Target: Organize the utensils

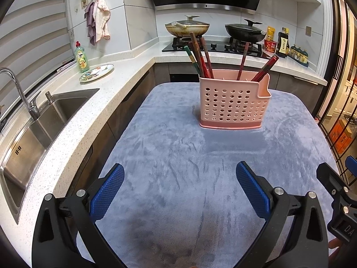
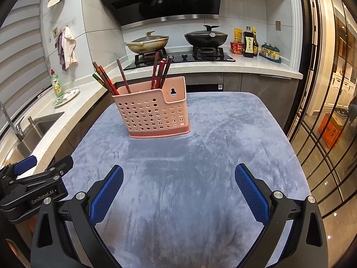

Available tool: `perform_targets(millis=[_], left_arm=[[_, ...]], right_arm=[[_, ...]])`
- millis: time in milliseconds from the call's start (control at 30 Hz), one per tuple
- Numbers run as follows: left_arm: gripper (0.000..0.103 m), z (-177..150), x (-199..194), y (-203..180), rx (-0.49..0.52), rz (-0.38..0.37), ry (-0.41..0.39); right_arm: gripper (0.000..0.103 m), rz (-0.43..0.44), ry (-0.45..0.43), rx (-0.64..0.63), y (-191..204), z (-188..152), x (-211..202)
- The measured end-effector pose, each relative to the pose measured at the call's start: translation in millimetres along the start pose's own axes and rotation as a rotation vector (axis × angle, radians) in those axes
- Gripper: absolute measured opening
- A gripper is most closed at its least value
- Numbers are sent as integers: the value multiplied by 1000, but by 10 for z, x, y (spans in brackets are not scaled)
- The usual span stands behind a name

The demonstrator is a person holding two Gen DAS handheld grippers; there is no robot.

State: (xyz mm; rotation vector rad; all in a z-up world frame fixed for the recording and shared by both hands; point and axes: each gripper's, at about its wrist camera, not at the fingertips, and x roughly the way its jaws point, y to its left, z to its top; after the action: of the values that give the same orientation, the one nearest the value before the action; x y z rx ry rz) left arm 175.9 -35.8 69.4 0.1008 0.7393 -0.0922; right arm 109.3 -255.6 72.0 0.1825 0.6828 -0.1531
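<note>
A pink perforated utensil holder [image 1: 233, 102] [image 2: 154, 114] stands upright on the far part of a grey-blue cloth [image 1: 178, 156] [image 2: 212, 145]. Several red, brown and green chopsticks [image 1: 200, 58] [image 2: 107, 80] lean inside it in separate groups. My left gripper [image 1: 179, 174] is open over the near part of the cloth, well short of the holder, with nothing between its blue pads. My right gripper [image 2: 178, 175] is also open and holds nothing, hovering beside the left one. The left gripper's body [image 2: 33, 185] shows at the right view's left edge.
A white speckled counter [image 1: 67, 134] with a steel sink [image 1: 44, 122] and tap runs along the left. A patterned plate [image 1: 96, 72] and green soap bottle [image 1: 82, 58] sit there. Behind the table is a stove with two lidded pans [image 1: 187, 28]. Glass doors [image 2: 323, 111] stand at right.
</note>
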Motion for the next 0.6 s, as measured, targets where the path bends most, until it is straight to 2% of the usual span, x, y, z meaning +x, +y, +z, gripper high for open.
perform_targets(millis=[600], left_arm=[[96,-29,22,-10,9,1,4]], right_arm=[[97,-2,10,2,12,-46,26]])
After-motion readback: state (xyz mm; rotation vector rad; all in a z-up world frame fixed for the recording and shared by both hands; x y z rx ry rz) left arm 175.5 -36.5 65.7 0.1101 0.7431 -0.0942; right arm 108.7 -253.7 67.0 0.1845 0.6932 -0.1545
